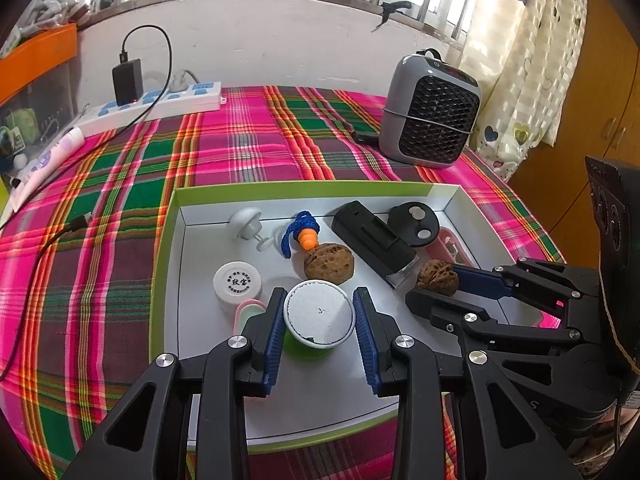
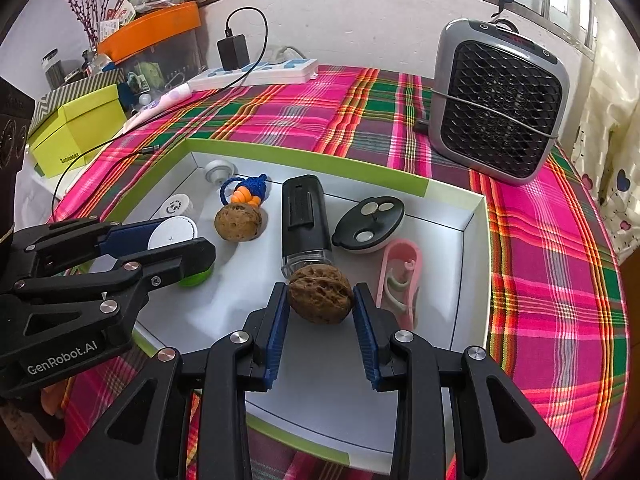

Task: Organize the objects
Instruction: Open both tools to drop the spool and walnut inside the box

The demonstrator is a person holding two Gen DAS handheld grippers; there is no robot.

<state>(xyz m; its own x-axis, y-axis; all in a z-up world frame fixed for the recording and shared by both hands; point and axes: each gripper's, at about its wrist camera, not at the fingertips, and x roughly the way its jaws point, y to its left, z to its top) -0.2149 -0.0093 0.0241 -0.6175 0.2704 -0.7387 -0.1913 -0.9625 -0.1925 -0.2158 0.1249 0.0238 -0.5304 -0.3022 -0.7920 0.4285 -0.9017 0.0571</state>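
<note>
A white tray with a green rim (image 1: 172,216) (image 2: 476,220) lies on the plaid cloth and holds several small objects. My left gripper (image 1: 319,312) has its blue pads on both sides of a green cup with a white lid (image 1: 319,314) (image 2: 176,234), closed on it. My right gripper (image 2: 320,300) (image 1: 434,286) is closed on a brown walnut (image 2: 320,299) (image 1: 437,277). A second walnut (image 1: 329,267) (image 2: 237,225), a black device (image 1: 374,242) (image 2: 305,222) and a black round remote (image 1: 414,222) (image 2: 370,224) also lie in the tray.
Also in the tray are a white jar (image 1: 237,285), a blue cord with an orange piece (image 1: 302,230), a white knob (image 1: 246,222) and a pink case (image 2: 400,280). A grey heater (image 1: 430,110) (image 2: 500,100) and a power strip (image 1: 152,106) stand behind it.
</note>
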